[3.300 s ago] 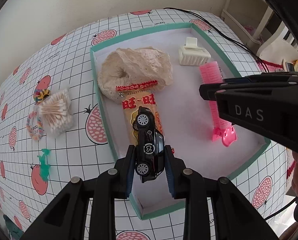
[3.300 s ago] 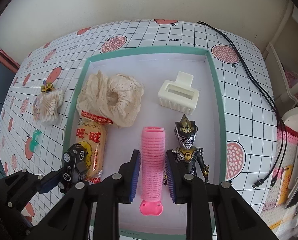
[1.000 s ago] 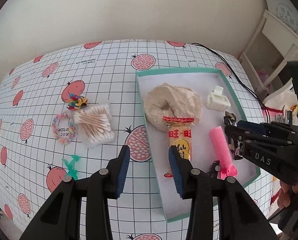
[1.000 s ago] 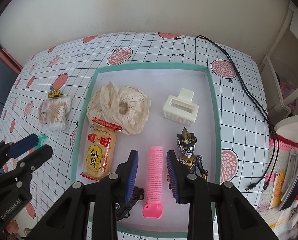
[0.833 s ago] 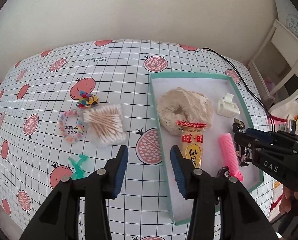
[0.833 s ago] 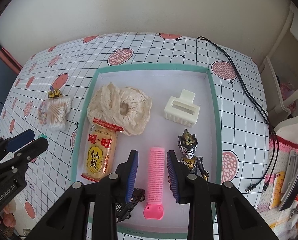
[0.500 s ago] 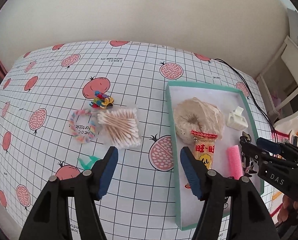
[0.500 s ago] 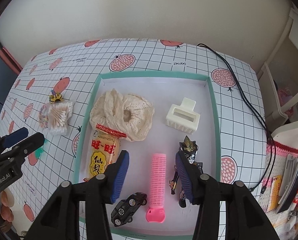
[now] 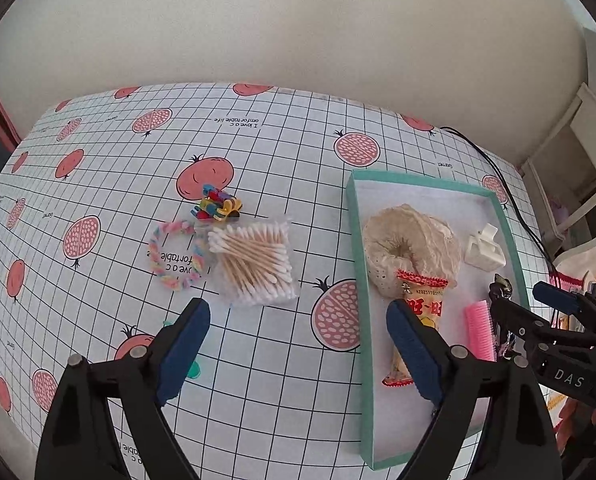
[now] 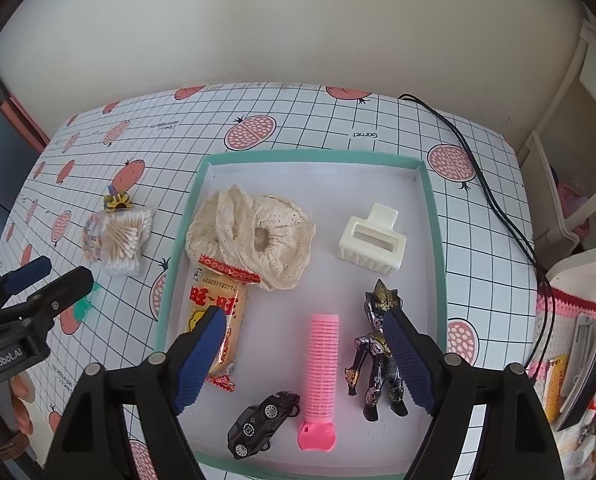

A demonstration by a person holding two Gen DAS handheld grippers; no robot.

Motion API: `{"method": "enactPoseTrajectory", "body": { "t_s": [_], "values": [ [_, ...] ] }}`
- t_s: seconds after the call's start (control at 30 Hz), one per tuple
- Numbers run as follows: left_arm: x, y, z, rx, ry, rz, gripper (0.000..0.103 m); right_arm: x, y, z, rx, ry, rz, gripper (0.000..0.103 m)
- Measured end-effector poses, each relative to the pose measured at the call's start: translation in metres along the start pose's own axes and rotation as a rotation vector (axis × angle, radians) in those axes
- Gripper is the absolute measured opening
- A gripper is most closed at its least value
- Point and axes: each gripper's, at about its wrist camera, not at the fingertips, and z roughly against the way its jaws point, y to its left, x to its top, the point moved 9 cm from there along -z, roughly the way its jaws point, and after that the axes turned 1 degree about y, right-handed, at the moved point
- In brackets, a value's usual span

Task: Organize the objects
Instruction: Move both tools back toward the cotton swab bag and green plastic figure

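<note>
Sorting small objects: teal tray and tablecloth

Teal-rimmed white tray point(image 10: 434, 216) holds: cream lace scrunchie point(image 10: 253, 236), orange snack packet point(image 10: 213, 316), white plastic claw clip point(image 10: 372, 242), pink hair roller point(image 10: 322, 364), black toy car point(image 10: 261, 424), dark armoured figurine point(image 10: 378, 356). On the pomegranate-print tablecloth point(image 9: 281, 152): bag of cotton swabs point(image 9: 253, 264), pastel braided bracelet point(image 9: 173, 254), small multicoloured clips point(image 9: 216, 205). Left gripper point(image 9: 298, 354) and right gripper point(image 10: 304, 360): both spread wide, holding nothing.
</note>
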Motion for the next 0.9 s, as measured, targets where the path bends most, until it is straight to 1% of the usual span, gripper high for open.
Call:
{"method": "enactPoseTrajectory", "body": {
  "t_s": [0.07,0.1,0.13,0.23,0.37,0.7,0.9],
  "values": [
    [0.001,0.0,0.0,0.006,-0.009,-0.001,0.099,0.001,0.0,0.0,0.001,-0.004,-0.002,0.092],
    [0.001,0.0,0.0,0.011,-0.013,-0.002,0.099,0.001,0.0,0.0,0.001,-0.006,-0.003,0.098],
    [0.002,0.001,0.0,0.018,-0.017,-0.003,0.099,0.001,-0.001,0.0,0.001,-0.008,-0.005,0.1],
    [0.004,0.003,0.001,0.029,-0.032,0.005,0.099,0.002,-0.002,0.001,0.002,-0.011,-0.01,0.103],
    [0.005,0.006,0.002,0.029,-0.04,0.021,0.099,0.002,-0.003,0.0,-0.002,-0.011,-0.013,0.103],
    [0.006,0.008,0.002,0.042,-0.05,0.025,0.099,0.002,-0.003,-0.001,-0.011,-0.012,-0.018,0.103],
    [0.01,0.017,0.007,0.048,-0.081,0.039,0.099,0.005,0.005,0.001,-0.005,-0.022,-0.012,0.103]
  ]
}}
